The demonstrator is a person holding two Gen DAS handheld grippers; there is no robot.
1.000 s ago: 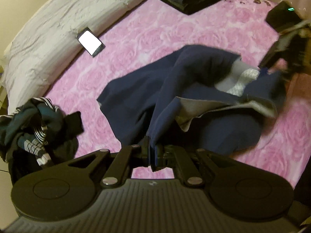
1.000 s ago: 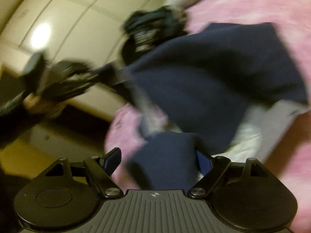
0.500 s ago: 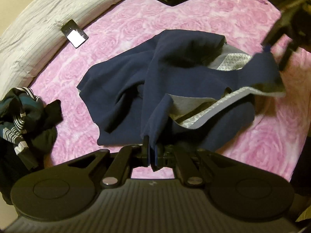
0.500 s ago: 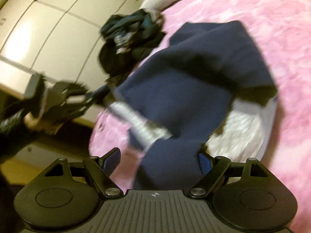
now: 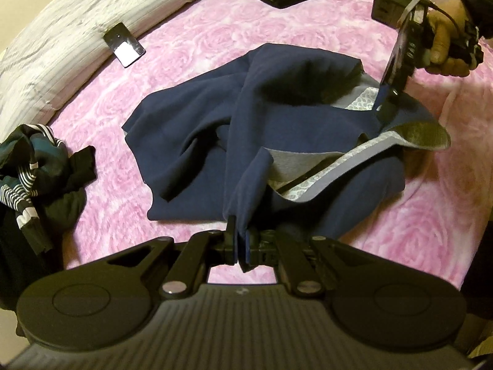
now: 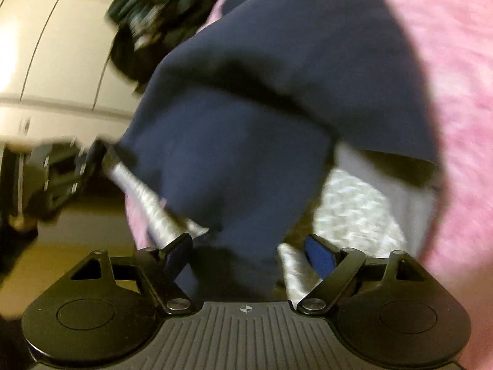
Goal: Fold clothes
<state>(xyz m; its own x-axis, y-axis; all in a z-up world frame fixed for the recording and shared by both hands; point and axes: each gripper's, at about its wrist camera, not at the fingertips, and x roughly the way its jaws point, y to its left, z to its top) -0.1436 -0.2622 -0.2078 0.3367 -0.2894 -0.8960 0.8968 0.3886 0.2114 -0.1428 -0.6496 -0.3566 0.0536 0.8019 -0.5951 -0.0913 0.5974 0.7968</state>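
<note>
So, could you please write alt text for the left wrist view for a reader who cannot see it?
The left tool is shut on an edge of a crumpled navy garment lying on a pink rose-patterned bedspread. The right tool reaches the garment's far corner, held by a hand. A phone and other clothes lie nearby.

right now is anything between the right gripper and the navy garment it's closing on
Nothing visible. The navy garment already lies between the right gripper's jaws, which have just been closing and do not yet press on it. The left gripper is shut on another edge of the cloth.
</note>
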